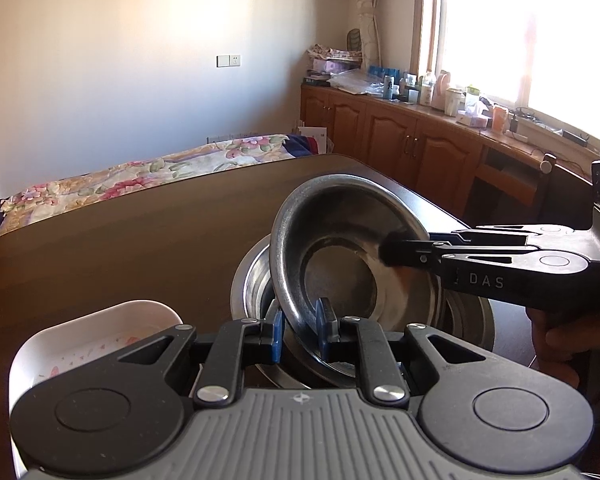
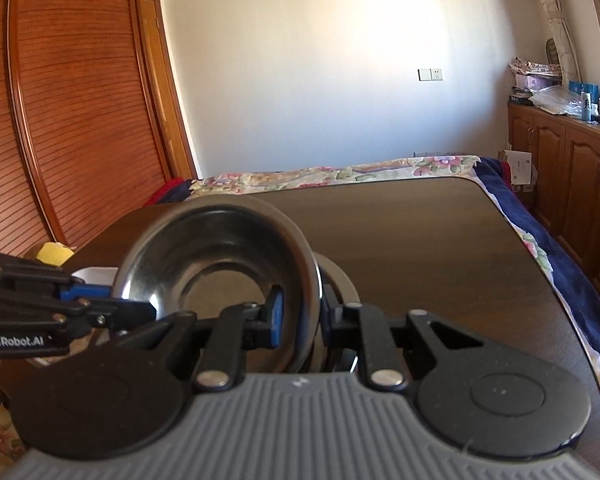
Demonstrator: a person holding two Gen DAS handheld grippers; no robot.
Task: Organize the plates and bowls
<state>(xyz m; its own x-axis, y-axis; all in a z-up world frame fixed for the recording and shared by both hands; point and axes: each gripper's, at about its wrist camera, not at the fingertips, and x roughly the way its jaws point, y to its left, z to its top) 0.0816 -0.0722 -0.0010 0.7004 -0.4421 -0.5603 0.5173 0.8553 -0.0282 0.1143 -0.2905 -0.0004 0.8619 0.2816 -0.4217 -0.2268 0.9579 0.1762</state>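
A small steel bowl (image 1: 340,248) is held tilted above a stack of larger steel bowls (image 1: 252,276) on the dark table (image 1: 120,240). My left gripper (image 1: 300,328) is shut on the small bowl's near rim. My right gripper (image 1: 396,252) comes in from the right and is shut on the bowl's right rim. In the right wrist view the same bowl (image 2: 216,260) is clamped between my right gripper's (image 2: 300,316) pads, and my left gripper (image 2: 132,312) grips its left rim. A white dish (image 1: 100,340) sits at the near left.
The dark table's far edge (image 2: 420,184) borders a bed with a floral cover (image 1: 140,172). Wooden cabinets (image 1: 400,136) with clutter stand at the right under a window. A yellow object (image 2: 54,254) lies at the table's left edge.
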